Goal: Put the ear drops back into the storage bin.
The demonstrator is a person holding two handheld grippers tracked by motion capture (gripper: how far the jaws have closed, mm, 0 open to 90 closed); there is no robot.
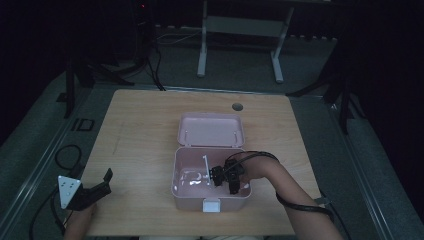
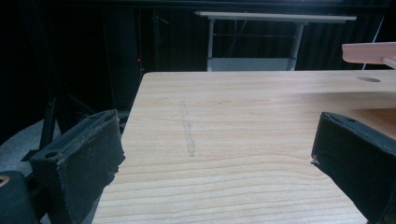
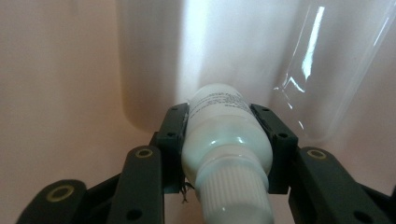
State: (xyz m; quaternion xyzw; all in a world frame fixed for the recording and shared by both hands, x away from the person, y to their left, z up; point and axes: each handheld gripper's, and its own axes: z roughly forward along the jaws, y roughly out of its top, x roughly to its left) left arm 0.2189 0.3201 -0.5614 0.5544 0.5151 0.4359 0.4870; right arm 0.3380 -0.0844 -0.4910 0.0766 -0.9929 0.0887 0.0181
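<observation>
Bottle (image 3: 227, 140), smooth white plastic with a ribbed cap, is clamped between the right tongs (image 3: 227, 126) inside the glossy pink box (image 1: 210, 202); left tongs (image 2: 219, 154) gape over the wood-grain desk (image 2: 243, 116).

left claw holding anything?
No, the left claw stands open over the bare wooden table, with nothing between its pads.

left gripper (image 2: 217, 154): two black padded jaws standing wide apart, nothing between them | light wooden table (image 2: 243, 121): faint grey streak (image 2: 187, 128) along the grain, round hole (image 2: 369, 79) far right | pale pink plastic box (image 2: 369, 51): at right edge
</observation>
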